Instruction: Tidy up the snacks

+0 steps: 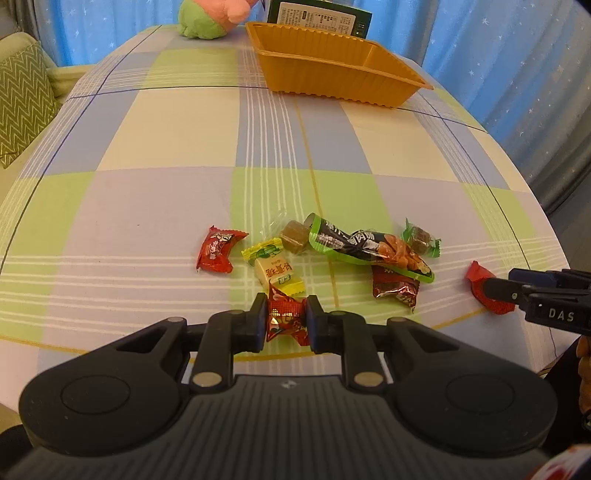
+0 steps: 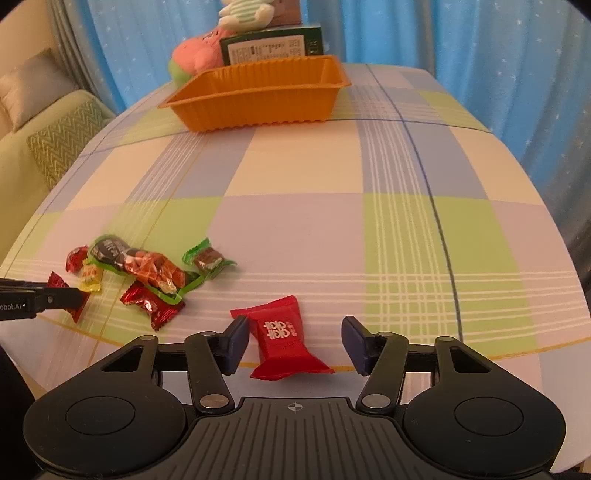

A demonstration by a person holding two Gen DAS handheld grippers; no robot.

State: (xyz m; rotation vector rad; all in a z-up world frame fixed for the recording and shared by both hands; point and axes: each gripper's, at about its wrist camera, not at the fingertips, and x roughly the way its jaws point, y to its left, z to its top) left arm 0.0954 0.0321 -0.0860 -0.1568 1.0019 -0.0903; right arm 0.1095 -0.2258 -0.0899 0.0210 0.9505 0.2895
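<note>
- The left tool (image 1: 286, 317) is clamped on a small red foil-wrapped candy (image 1: 285, 316), pads pressing its body from both sides; the grip sits at the near edge of the snack cluster, presumably to lift it clear without disturbing the rest.
- The right tool (image 2: 291, 341) stands partly open around a plain red pillow-pack snack (image 2: 281, 341). The left pad lies just beside the wrapper and the right pad is well apart, so nothing is held yet.
- The ribbed orange plastic tray (image 1: 332, 79) stands at the far end of the bench (image 1: 166, 147), well apart from the snacks and the likely destination. No snack shows in the part of its interior that is visible.
- The remaining snacks lie loose in a heap, a long green-edged meat-snack pouch (image 1: 369, 247) overlapping a dark red foil packet (image 1: 395, 288).
- Wrapper print is too small to read. The green box (image 1: 319, 16) behind the tray is cut off at the frame edge.
</note>
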